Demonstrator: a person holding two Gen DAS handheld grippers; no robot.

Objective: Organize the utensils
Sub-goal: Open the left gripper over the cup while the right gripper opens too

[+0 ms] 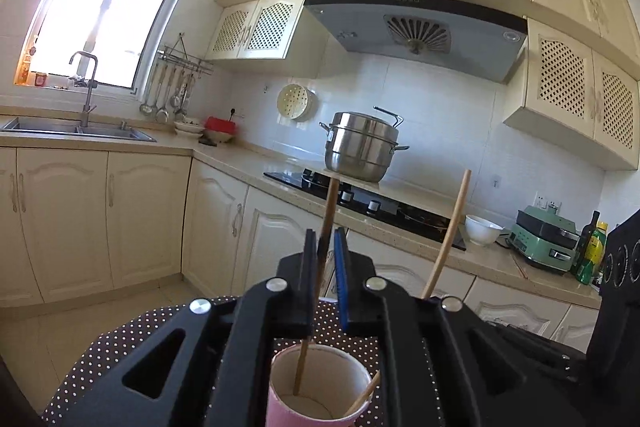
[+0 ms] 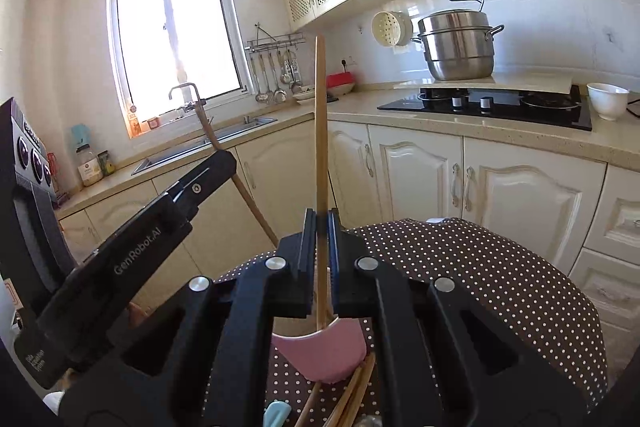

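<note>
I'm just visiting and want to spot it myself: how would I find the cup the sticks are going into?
Start at the small table with the dark polka-dot cloth in front of the cream kitchen cabinets. On it, right under the two black grippers, stands a pink paper cup, white inside. It is the only cup there, with wooden chopsticks leaning inside it.

- The left tongs [image 1: 328, 239] are matte black, with two flat upright fingers; the one on the right carries a blue ribbed pad [image 1: 341, 275].
- Behind them, angular black arms carry round silver screws [image 1: 277, 284] and long cut-out slots.
- The right tongs [image 2: 321, 223] match: black, blue-edged, silver-screwed.
- Seen from the right tongs, the left unit's black body bears white "GenRobot.AI" lettering [image 2: 137, 254].
</note>
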